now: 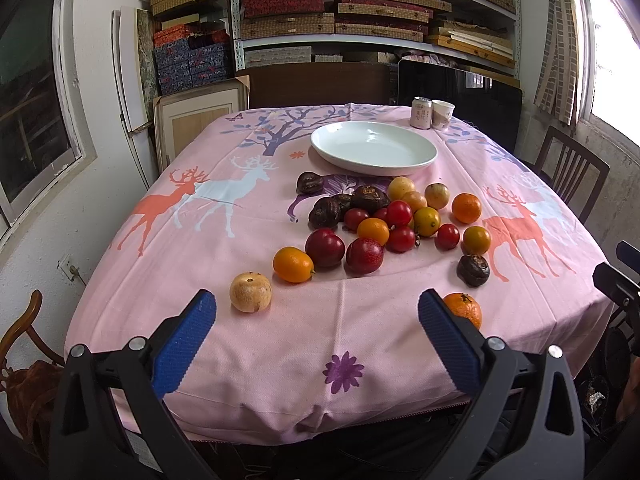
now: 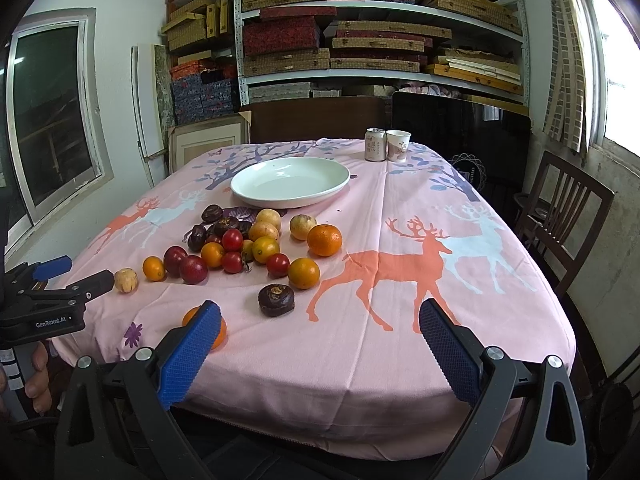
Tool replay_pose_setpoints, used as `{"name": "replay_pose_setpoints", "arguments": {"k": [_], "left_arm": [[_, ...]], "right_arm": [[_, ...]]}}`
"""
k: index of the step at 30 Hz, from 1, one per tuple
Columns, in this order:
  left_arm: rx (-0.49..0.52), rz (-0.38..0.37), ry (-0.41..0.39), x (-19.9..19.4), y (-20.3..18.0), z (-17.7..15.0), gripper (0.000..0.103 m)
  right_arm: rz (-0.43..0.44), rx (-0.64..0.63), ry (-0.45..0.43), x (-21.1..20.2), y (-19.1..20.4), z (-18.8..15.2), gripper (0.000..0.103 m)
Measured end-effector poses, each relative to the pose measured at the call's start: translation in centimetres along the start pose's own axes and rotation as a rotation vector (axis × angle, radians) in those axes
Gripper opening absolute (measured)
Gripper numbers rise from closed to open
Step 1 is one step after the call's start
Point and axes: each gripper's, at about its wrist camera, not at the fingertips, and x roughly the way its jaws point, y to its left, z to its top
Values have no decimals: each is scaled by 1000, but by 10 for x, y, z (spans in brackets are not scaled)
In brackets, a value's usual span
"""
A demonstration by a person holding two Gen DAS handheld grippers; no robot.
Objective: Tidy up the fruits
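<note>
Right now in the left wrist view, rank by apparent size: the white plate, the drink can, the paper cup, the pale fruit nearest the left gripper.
1. white plate
2. pale fruit, though nearness to the camera inflates it
3. drink can and paper cup look alike; not ranked.

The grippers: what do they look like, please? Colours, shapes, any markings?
Both grippers, left and right, have black frames with two angled arms, silver round bolts and blue pads with a fine grid texture. The right wrist view shows white lettering on the left gripper's black body, roughly "GenRobot.AI". No sleeve is visible.
</note>
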Motion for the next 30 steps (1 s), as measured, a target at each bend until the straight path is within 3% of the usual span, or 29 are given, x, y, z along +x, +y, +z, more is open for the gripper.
{"name": "replay_pose_setpoints", "arguments": {"k": [22,30], "left_arm": [[0,-1,0,0,0,0,99],[4,-41,11,0,-3,2,99]], "right_arm": [[10,-14,7,1,5,2,99],[9,-15,8,1,6,2,99]]}}
